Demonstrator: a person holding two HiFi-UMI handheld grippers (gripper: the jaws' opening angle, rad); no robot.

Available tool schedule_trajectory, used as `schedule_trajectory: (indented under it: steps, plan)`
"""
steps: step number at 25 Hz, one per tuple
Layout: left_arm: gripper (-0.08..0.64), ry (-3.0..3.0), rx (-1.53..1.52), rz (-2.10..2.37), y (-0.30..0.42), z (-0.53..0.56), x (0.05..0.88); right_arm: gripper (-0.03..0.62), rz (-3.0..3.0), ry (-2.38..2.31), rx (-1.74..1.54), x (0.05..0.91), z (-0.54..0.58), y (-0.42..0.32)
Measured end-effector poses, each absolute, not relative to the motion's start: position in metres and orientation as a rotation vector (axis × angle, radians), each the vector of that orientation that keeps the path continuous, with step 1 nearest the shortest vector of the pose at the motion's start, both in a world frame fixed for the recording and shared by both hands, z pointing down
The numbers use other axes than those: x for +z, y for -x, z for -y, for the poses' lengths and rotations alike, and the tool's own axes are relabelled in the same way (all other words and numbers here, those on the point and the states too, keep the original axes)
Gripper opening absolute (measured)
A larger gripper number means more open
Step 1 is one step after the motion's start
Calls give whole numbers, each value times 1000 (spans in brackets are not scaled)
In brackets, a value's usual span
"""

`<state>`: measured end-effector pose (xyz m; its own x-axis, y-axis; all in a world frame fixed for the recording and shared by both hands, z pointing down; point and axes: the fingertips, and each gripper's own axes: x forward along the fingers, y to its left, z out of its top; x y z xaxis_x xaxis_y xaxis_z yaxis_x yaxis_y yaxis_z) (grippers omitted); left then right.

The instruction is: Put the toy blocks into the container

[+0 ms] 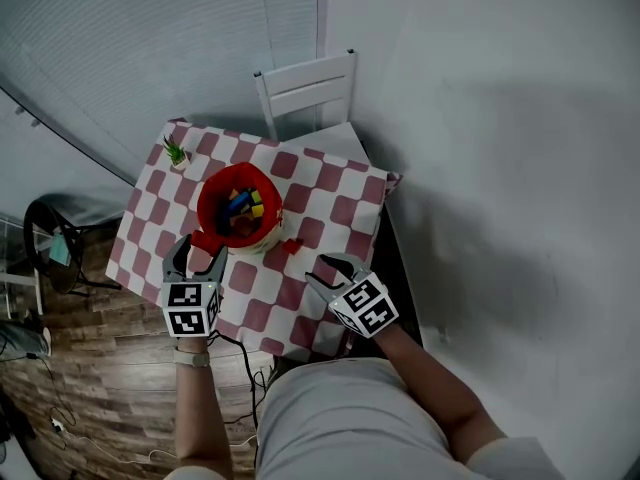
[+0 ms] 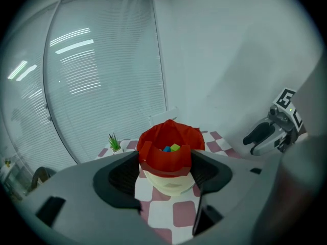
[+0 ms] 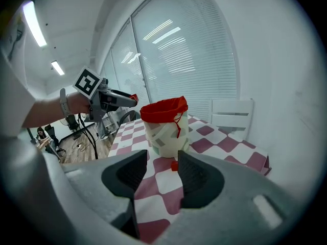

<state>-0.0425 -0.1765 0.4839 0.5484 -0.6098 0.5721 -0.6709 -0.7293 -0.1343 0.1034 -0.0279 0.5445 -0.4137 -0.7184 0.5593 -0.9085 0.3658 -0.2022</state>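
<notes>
Jaws of the left gripper (image 2: 166, 168) clamp a red block (image 2: 163, 156) before the container (image 2: 172, 184); right gripper (image 3: 162, 161) jaws gape empty.

Holding a grey two-jaw left gripper (image 1: 197, 259) straight ahead on a bare left forearm (image 1: 197, 413) with a watch at the wrist, jaws clamped on a red fabric flap (image 2: 164, 156). Holding a matching grey right gripper (image 1: 322, 271) angled inward, jaws apart and empty, bare right forearm (image 1: 432, 373) bent.

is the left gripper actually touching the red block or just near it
Touching. The left gripper view shows the left gripper with both jaws pressed against the sides of the red block, no gap on either side.
</notes>
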Motion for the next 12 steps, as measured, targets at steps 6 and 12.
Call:
schedule_trajectory:
  steps: [6,12]
  plan:
    - [304,-2748,954,1052,16,188,472,178,2247,-1461,685,541,28,-109]
    - [304,-2816,996,962,-12,203,469,178,2221,-1518,697,540,31,-117]
